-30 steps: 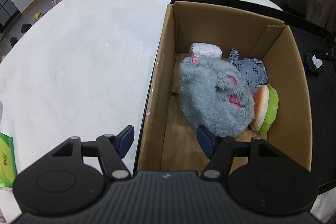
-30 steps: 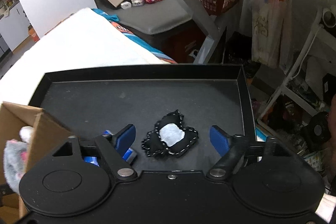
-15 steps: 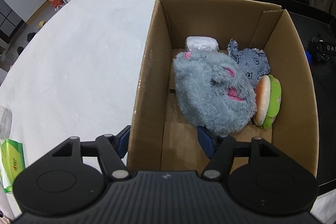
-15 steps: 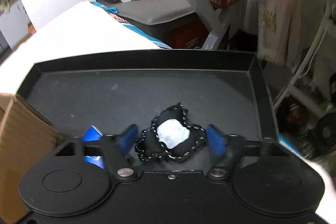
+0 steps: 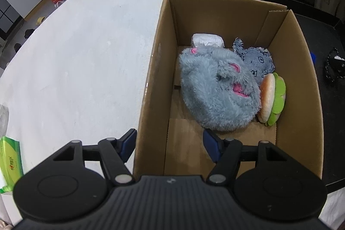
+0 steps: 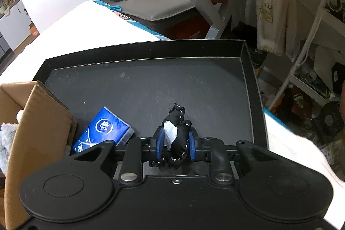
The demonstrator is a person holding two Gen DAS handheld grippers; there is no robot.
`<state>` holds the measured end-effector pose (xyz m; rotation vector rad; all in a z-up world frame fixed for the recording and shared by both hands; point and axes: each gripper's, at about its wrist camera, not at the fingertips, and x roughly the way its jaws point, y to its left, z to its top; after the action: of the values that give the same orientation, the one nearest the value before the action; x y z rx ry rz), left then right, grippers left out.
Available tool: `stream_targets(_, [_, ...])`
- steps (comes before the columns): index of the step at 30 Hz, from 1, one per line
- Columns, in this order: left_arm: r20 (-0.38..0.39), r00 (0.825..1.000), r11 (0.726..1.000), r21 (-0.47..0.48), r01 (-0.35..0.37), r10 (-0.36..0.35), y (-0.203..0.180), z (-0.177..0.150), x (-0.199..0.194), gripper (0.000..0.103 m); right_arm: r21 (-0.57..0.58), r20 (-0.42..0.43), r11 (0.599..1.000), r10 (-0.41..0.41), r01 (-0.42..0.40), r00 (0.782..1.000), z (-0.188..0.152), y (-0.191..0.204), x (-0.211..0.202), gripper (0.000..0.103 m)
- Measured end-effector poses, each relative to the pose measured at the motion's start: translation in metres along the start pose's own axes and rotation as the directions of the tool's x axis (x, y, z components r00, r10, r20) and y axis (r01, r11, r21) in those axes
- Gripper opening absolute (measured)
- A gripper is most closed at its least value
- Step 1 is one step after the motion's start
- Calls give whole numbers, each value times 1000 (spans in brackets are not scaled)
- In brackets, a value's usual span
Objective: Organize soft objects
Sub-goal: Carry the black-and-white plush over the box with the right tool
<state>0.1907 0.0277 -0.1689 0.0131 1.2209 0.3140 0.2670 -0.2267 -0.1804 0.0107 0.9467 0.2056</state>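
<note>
Currently | black plush toy [image 6: 175, 133] is being pinched by nearly closed right gripper [image 6: 175, 144] | left gripper [image 5: 170, 141] is being held wide apart, empty, straddling cardboard box [image 5: 301, 83] wall | toy should be lifted clear, carried toward box at 9 o'clock.

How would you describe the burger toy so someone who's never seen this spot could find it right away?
Look in the open cardboard box beside the black tray. Against its right wall, the plush hamburger stands on edge, wedged beside the big grey furry plush. It alone has a tan bun and bright green lettuce; its neighbours are grey, blue or white.
</note>
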Motion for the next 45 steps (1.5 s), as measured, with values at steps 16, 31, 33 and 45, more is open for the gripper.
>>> stream_targets(16, [23,998,998,-33,53,-52,15,-4,-15,66,47,56,999,10,-12,998,-9,7,-56,23])
stream_targets(31, [55,990,988,-76,132,-128,29,-15,-27,66,22,90,998,56,-58,994,-7,40,-98,23])
stream_targets(33, [59,988,986,-84,145,-140,31,-16,-28,66,13,93,998,64,-65,994,-6,48,-101,23])
stream_targets(45, [74,978,972,-118,205,-197,47,-23,-22,62,-50,98,991,125,-121,987,-1,100,-116,24])
